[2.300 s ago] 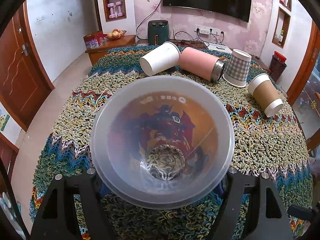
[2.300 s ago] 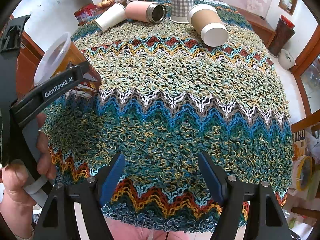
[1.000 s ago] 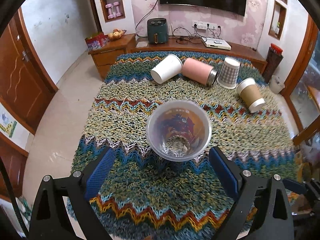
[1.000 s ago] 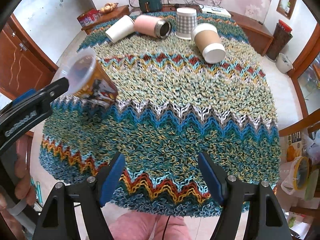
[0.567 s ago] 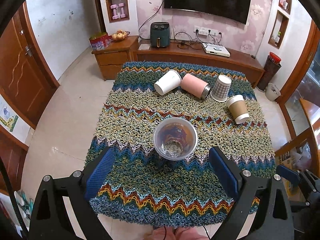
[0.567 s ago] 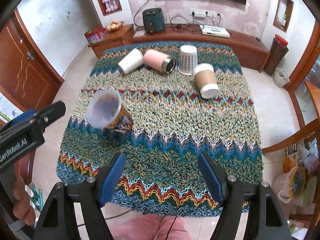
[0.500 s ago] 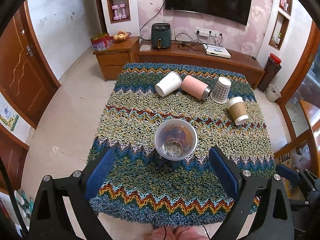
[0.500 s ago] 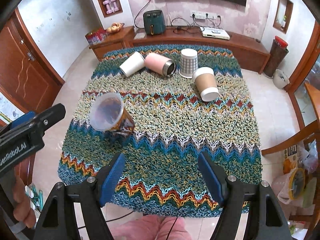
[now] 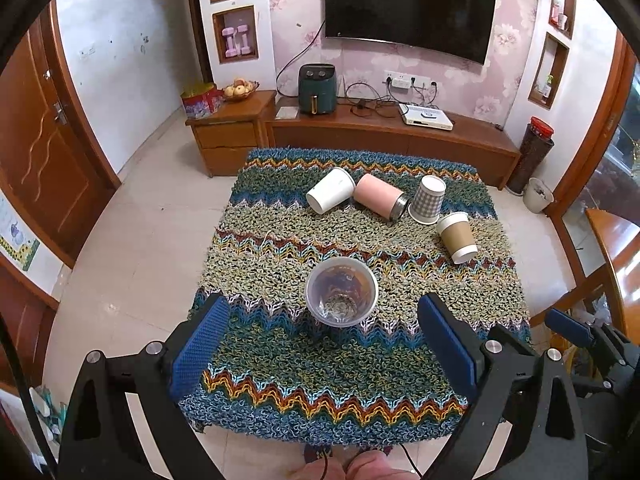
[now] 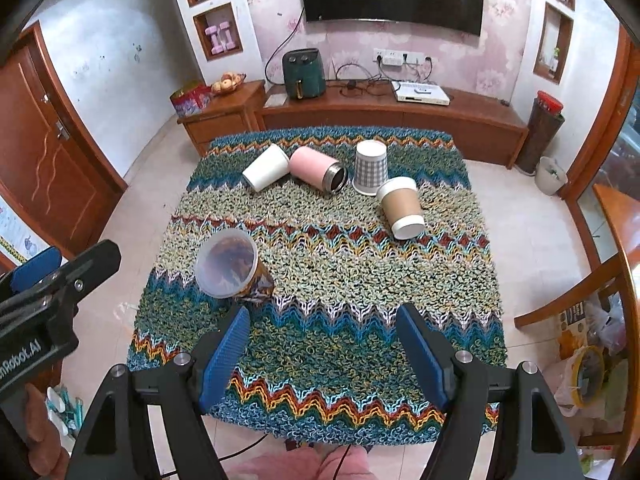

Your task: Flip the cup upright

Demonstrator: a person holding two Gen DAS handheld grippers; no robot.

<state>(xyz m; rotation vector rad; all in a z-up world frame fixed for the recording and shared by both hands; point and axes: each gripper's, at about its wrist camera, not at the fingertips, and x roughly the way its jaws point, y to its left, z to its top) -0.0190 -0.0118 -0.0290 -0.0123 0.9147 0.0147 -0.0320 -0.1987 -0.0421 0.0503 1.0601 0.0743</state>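
Note:
A clear plastic cup (image 9: 341, 291) with an orange and dark print stands upright on the knitted zigzag cloth (image 9: 280, 360), mouth up; it also shows in the right wrist view (image 10: 232, 270). My left gripper (image 9: 326, 344) is open and empty, held high above and behind the cup. My right gripper (image 10: 324, 350) is open and empty, high over the cloth's near edge. The left gripper's body (image 10: 44, 300) shows at the left of the right wrist view.
At the cloth's far side lie a white paper cup (image 9: 330, 196), a pink steel tumbler (image 9: 381, 201) and a brown sleeved cup (image 9: 457, 237) on their sides. A checked cup (image 9: 428, 199) stands upside down. A wooden chair (image 10: 580, 300) stands right of the table.
My left gripper let go of the clear cup, which now stands upright on the cloth. Both grippers have risen and pulled back, so the whole table shows.

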